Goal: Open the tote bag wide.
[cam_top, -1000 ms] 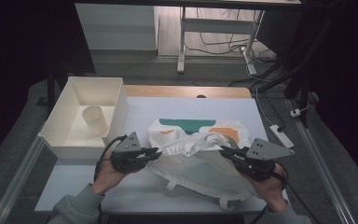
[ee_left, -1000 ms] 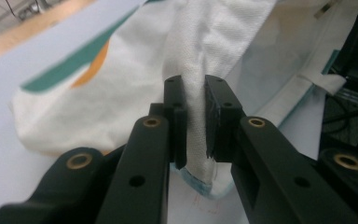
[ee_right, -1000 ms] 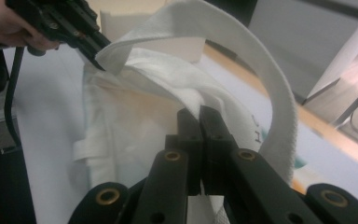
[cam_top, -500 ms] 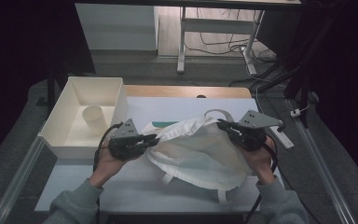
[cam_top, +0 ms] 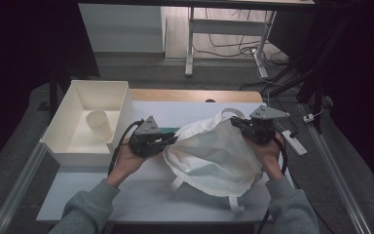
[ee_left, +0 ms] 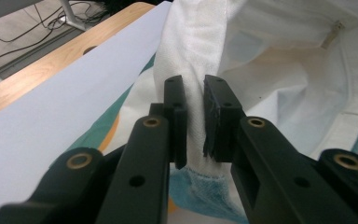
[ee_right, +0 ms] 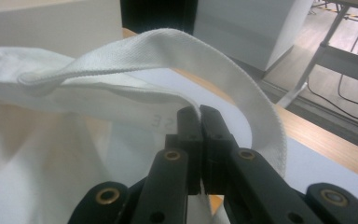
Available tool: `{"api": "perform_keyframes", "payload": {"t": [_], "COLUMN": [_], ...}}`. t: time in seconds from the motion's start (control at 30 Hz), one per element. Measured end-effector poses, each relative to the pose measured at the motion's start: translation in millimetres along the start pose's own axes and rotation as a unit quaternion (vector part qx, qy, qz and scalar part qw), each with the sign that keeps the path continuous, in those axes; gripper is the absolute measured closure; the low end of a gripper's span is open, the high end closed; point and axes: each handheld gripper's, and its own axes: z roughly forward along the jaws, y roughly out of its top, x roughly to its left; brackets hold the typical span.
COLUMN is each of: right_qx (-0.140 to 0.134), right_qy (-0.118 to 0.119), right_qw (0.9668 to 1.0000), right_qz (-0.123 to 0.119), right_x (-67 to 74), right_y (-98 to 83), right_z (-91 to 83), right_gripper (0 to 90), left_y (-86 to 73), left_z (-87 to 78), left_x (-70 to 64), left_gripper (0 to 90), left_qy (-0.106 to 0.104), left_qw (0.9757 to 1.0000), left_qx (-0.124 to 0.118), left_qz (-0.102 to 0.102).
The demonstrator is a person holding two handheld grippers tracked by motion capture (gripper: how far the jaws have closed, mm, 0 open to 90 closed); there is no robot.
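1. Lifted off the sheet a second ago, the white cloth bag (cam_top: 214, 156) now hangs between your two grippers with its mouth pulled open toward the far side; earlier it lay crumpled flat and lower on the table (cam_top: 141, 195)
2. Your left gripper (cam_top: 168, 140) is clamped on the bag's rim at the left, a fold of white cloth pinched between the pads, as the left gripper view shows (ee_left: 195, 116)
3. Your right gripper (cam_top: 238, 124) has its jaws pressed together on the rim at the right, next to the webbing handle (ee_right: 168, 51) that arches over them in the right gripper view
4. Both hands have carried the bag away from you, uncovering the bare white sheet in front of you
5. With the mouth held apart, the bag looks ready to be spread or loaded, in my judgement
6. Left of it stands the white bin (cam_top: 63, 141) with a paper cup (cam_top: 99, 125) inside, well apart from the bag
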Motion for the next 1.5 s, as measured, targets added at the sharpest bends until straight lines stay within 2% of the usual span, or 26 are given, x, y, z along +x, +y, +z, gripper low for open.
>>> {"api": "perform_keyframes", "payload": {"t": [0.27, 0.5, 0.67, 1.0, 1.2, 1.5], "right_qx": [0.008, 0.021, 0.028, 0.043, 0.059, 0.083], "right_qy": [-0.018, -0.016, -0.021, -0.014, -0.012, -0.001], "right_qw": [0.9997, 0.9997, 0.9994, 0.9989, 0.9981, 0.9960], "right_qz": [-0.013, 0.001, -0.001, 0.014, 0.014, 0.031], "right_x": [-9.6, -23.5, -29.3, -42.1, -45.1, -50.0], "right_y": [0.3, -8.7, -11.6, -21.1, -27.8, -41.3], "right_z": [10.7, 27.5, 38.3, 59.6, 67.1, 78.4], "right_gripper": [88.2, 88.3, 88.4, 88.3, 88.3, 88.2], "left_y": [7.1, 8.0, 7.5, 4.2, 0.3, -5.8], "left_z": [10.4, 25.0, 33.0, 48.9, 56.3, 64.9], "left_x": [6.9, 12.9, 17.4, 26.5, 30.4, 33.5], "left_gripper": [79.1, 79.0, 79.0, 79.4, 79.6, 80.3], "left_qy": [-0.001, -0.004, -0.004, -0.001, -0.005, -0.008], "left_qw": [1.0000, 0.9998, 0.9997, 0.9990, 0.9983, 0.9975], "left_qx": [0.002, 0.015, 0.019, 0.034, 0.046, 0.060], "left_qz": [-0.004, -0.008, -0.015, -0.028, -0.035, -0.037]}}
